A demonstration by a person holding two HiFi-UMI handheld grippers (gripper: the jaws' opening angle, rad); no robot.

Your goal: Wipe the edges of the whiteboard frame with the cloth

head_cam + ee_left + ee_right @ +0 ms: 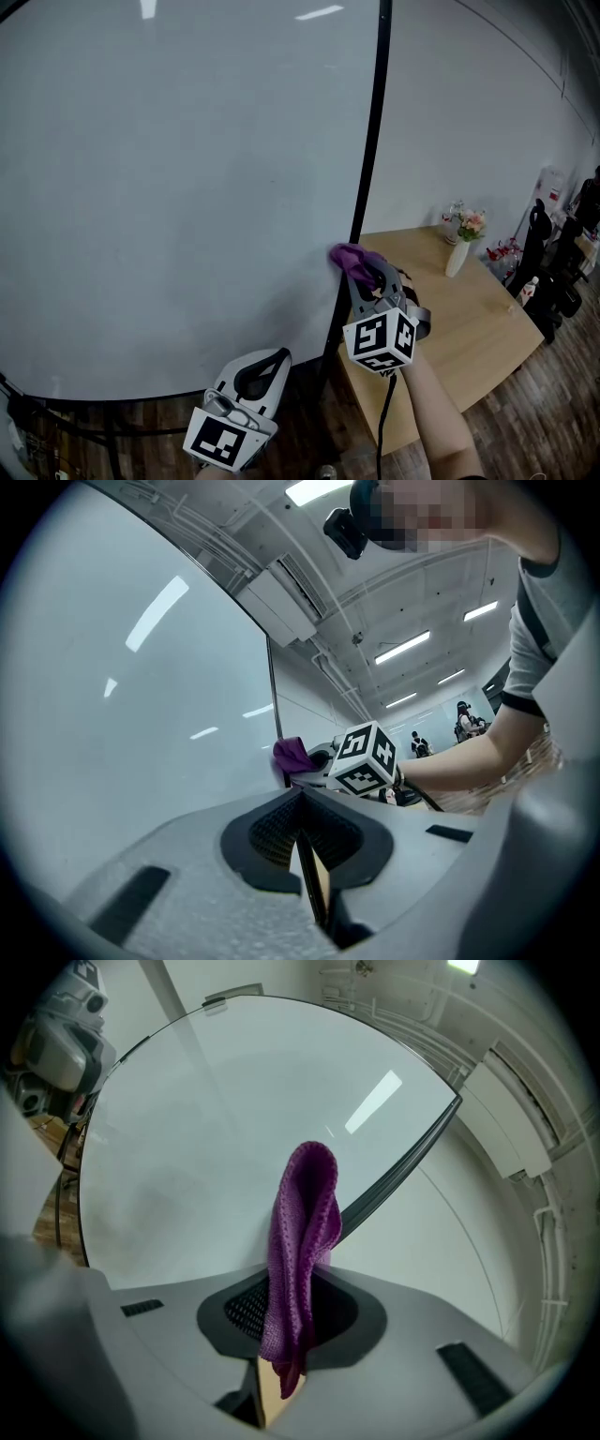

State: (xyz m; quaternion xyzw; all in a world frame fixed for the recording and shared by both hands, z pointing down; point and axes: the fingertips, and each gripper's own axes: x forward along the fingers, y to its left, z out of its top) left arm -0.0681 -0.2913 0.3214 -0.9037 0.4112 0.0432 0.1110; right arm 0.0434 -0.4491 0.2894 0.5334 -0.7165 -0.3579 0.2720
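A large whiteboard [178, 187] fills the left of the head view, with a black frame edge [373, 122] running down its right side. My right gripper [367, 281] is shut on a purple cloth [352, 256], and the cloth touches the frame edge low down. In the right gripper view the cloth [300, 1260] hangs folded between the jaws, in front of the board and its dark frame [403, 1162]. My left gripper [258, 377] stays low by the board's bottom edge, shut and holding nothing. The left gripper view shows the cloth [295, 755] against the frame.
A wooden table [469, 319] stands right of the board, carrying a white vase of flowers [461, 246]. Black chairs [544, 272] stand at the far right on a dark wood floor. The board's black stand [84, 422] crosses the lower left.
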